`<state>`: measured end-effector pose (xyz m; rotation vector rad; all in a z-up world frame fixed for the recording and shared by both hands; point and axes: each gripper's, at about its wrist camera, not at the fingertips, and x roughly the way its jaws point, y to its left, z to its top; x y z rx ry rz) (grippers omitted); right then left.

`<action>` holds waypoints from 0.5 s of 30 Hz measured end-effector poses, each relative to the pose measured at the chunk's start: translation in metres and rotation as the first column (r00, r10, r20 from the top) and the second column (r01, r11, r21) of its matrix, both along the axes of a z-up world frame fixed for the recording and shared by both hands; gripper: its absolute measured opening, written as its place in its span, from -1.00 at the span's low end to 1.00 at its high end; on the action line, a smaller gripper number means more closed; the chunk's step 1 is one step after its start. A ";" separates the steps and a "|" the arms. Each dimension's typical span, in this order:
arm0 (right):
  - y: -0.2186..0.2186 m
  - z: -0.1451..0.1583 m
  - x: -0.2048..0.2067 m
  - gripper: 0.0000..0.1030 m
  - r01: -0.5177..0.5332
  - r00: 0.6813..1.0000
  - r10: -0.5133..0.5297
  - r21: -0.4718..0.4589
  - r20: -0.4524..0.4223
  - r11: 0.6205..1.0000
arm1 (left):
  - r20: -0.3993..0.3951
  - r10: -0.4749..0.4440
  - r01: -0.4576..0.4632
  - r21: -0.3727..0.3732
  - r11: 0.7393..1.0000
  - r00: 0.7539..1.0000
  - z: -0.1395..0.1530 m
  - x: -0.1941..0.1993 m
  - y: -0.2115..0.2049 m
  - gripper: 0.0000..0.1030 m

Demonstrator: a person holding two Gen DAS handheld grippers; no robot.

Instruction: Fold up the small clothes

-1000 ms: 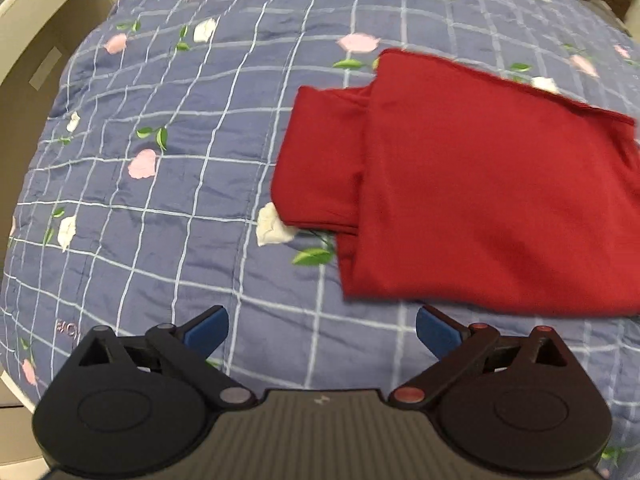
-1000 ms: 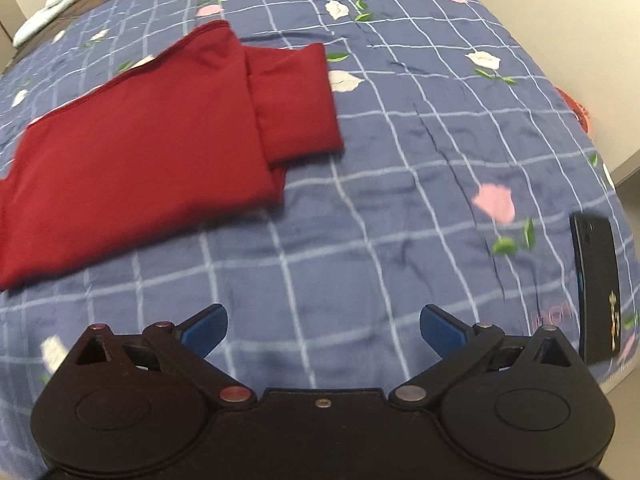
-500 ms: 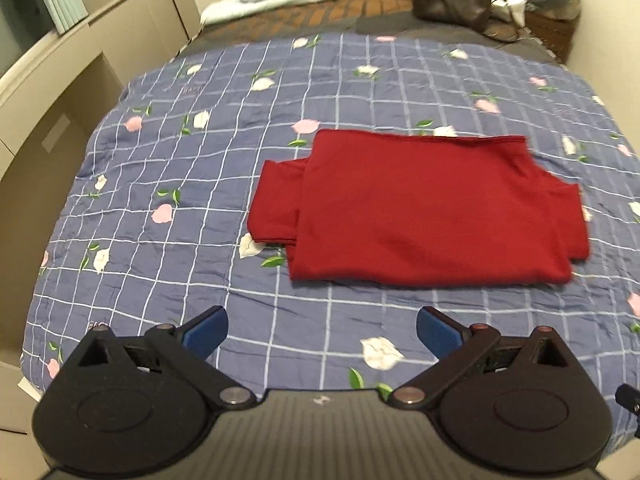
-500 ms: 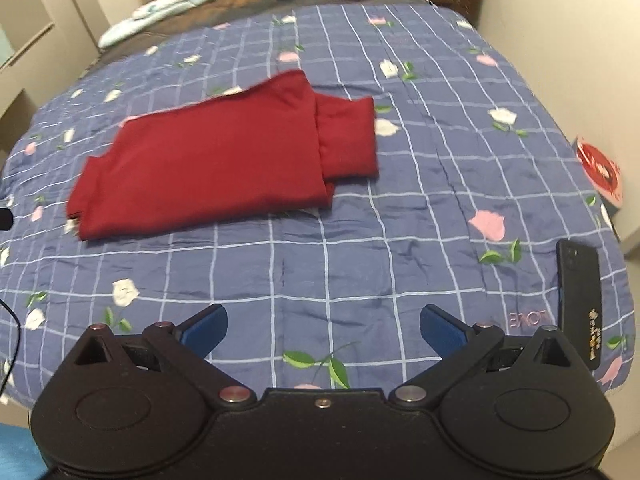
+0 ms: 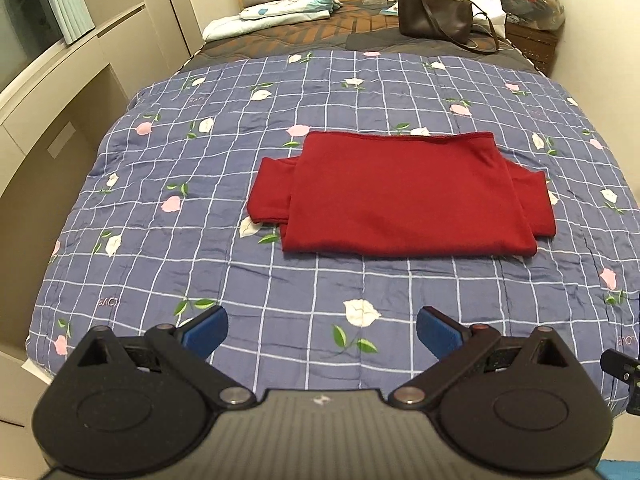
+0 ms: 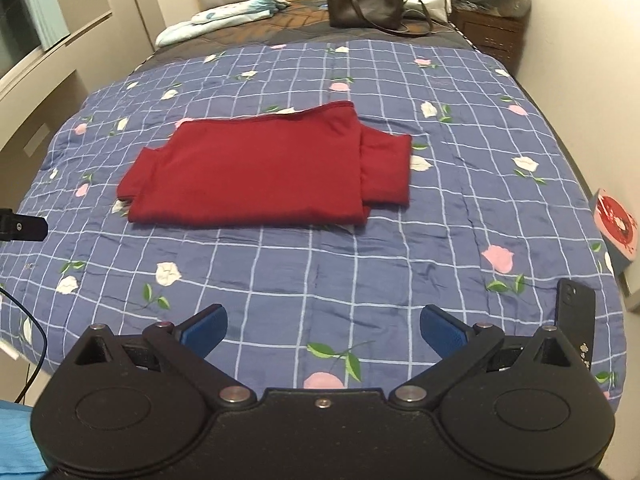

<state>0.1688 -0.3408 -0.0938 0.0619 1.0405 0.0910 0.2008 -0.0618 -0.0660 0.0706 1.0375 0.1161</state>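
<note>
both grippers have pulled back and up since the earlier frames: the views went from close on the cloth to the whole bed, with the far end of the room now in sight. the red garment itself looks unchanged, same fold, same spot.

blue floral quilt [image 5: 168,248] covers the bed. red garment [image 5: 400,196] lies flat mid-quilt, folded into a rectangle with a sleeve end sticking out each side. brown handbag [image 5: 434,18] and a light folded bedding bundle [image 5: 280,12] sit at the far end. black phone [image 6: 576,320] lies near the quilt's right edge.

left gripper [image 5: 322,334] is spread wide, holding nothing, well short of the garment. right gripper [image 6: 324,330] same: spread, holding nothing, apart from the cloth.
</note>
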 end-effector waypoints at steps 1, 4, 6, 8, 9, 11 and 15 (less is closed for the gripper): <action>0.002 0.000 0.001 0.99 -0.004 1.000 0.004 0.000 -0.004 1.000 | -0.004 0.003 -0.003 0.000 1.000 1.000 -0.001 0.000 0.002 0.99; 0.011 -0.002 0.008 0.99 -0.012 1.000 0.012 0.000 -0.014 1.000 | -0.017 0.007 -0.007 0.004 1.000 1.000 -0.003 0.003 0.009 0.99; 0.018 -0.004 0.015 0.99 -0.021 1.000 0.021 -0.004 -0.020 1.000 | -0.024 0.010 -0.010 0.005 1.000 1.000 -0.005 0.007 0.015 0.99; 0.026 -0.006 0.024 0.99 -0.029 0.999 0.029 -0.007 -0.024 1.000 | -0.029 0.010 -0.010 0.000 1.000 1.000 -0.007 0.014 0.022 0.99; 0.030 -0.006 0.029 0.99 -0.031 0.999 0.031 -0.010 -0.026 0.999 | -0.033 0.009 -0.009 -0.003 1.000 0.999 -0.009 0.018 0.026 0.99; 0.039 -0.007 0.039 0.99 -0.039 0.999 0.038 -0.017 -0.030 0.999 | -0.043 0.008 -0.008 -0.012 1.000 0.999 -0.012 0.029 0.034 0.99; 0.058 -0.008 0.059 0.99 -0.055 0.997 0.053 -0.026 -0.050 0.998 | -0.061 0.015 -0.018 -0.043 0.999 0.998 -0.018 0.051 0.051 0.99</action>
